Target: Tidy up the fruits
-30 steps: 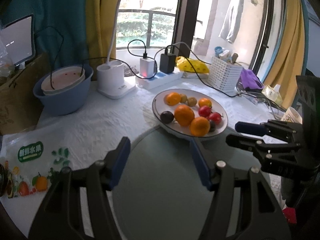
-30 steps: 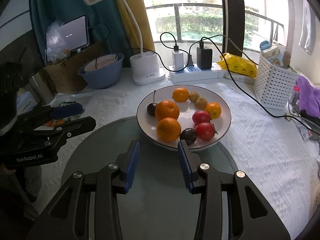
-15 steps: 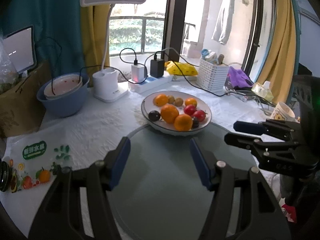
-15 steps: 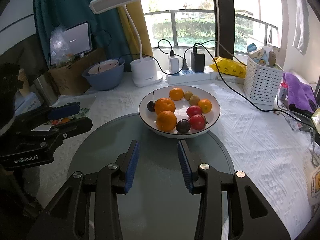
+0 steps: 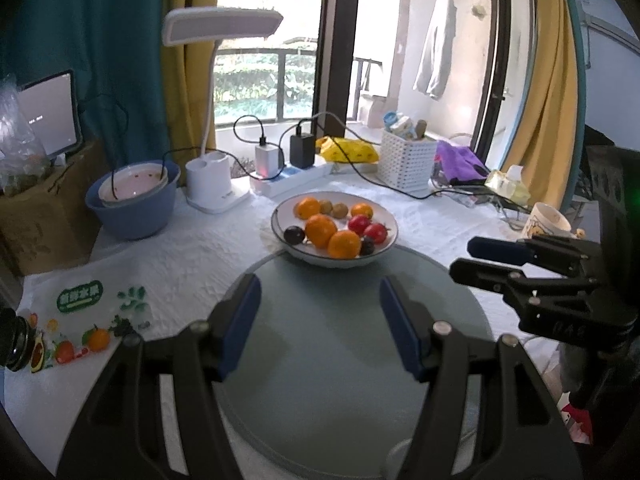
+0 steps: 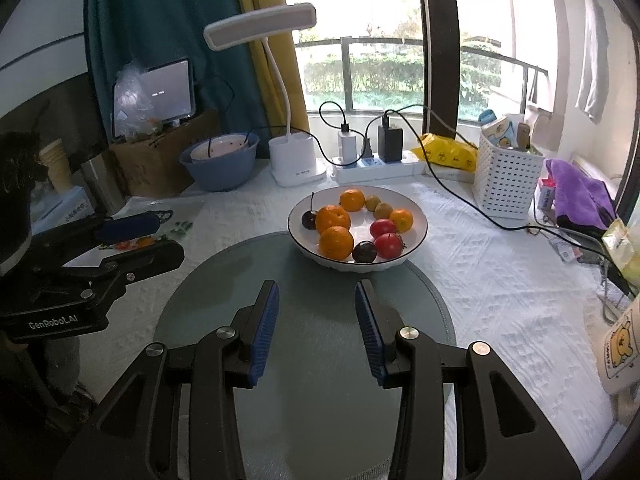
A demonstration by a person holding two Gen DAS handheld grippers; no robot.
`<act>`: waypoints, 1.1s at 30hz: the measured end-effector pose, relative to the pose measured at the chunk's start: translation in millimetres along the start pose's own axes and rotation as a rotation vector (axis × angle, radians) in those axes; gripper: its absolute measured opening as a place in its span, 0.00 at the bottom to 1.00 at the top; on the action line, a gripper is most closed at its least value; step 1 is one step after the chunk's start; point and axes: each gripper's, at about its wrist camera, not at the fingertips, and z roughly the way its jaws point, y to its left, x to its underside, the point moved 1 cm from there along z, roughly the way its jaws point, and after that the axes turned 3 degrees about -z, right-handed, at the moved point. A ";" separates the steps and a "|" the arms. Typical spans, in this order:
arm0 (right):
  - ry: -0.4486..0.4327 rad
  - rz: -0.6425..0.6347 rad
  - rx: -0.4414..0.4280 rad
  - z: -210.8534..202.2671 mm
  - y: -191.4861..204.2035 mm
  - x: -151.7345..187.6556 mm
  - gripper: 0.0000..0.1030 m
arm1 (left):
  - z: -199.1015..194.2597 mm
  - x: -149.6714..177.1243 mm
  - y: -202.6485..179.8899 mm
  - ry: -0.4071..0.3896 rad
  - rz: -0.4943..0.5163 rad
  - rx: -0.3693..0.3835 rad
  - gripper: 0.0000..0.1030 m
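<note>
Fruits all sit in one white bowl (image 6: 416, 216), and as far as we can judge nothing has been sorted out of it yet: the whole job looks to be ahead of us.

Nearest to us, the right gripper (image 6: 316, 330) hangs over the grey round mat (image 6: 312, 392) with its blue pads spread apart and nothing between them. The left gripper (image 5: 320, 322) hangs over the same mat, spread wider and just as empty. The mat itself, at the near edge of the table, carries nothing we can see.

The bowl stands at the far edge of the mat, its near side overlapping the mat rim. Inside, toward us, lie an orange (image 6: 336, 243), a dark plum (image 6: 364, 251) and a red fruit (image 6: 388, 245). Behind them sit a second orange (image 6: 333, 218), a dark cherry with a stalk (image 6: 309, 219), another red fruit (image 6: 382, 227) and a small orange (image 6: 401, 220). At the bowl's far side are one more orange (image 6: 352, 199) and two brownish kiwis (image 6: 383, 210), all touching or nearly touching their neighbours.

Toward the left edge of the table lies a printed fruit bag (image 5: 76, 312). Along the far edge stand a blue basin (image 6: 218, 162), a white lamp (image 6: 294, 162), a power strip (image 6: 376, 166) and a white basket (image 6: 506, 184). We judge that every fruit has yet to be picked, and we cannot tell from here where each kind should go.
</note>
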 end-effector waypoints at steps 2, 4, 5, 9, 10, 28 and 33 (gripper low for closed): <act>-0.013 -0.003 0.005 -7.2 1.5 0.7 0.41 | -5.9 0.0 -2.4 -0.012 0.004 0.003 0.62; -0.026 -0.005 0.010 -13.8 3.4 1.1 0.41 | -11.8 -0.3 -4.7 -0.022 0.006 0.005 0.62; -0.031 -0.006 0.011 -16.3 3.8 1.3 0.41 | -15.4 -0.4 -6.3 -0.028 0.008 0.006 0.62; -0.058 -0.014 0.017 -29.8 7.6 0.9 0.41 | -28.1 -1.4 -11.1 -0.052 0.014 0.010 0.62; -0.065 -0.016 0.018 -32.6 8.5 0.6 0.41 | -30.9 -1.5 -12.0 -0.058 0.015 0.010 0.62; -0.179 -0.051 0.052 -87.0 22.7 -5.6 0.41 | -85.3 -8.0 -26.5 -0.166 0.032 0.016 0.62; -0.204 -0.060 0.061 -100.8 26.0 -8.1 0.41 | -98.2 -11.5 -29.6 -0.199 0.032 0.021 0.69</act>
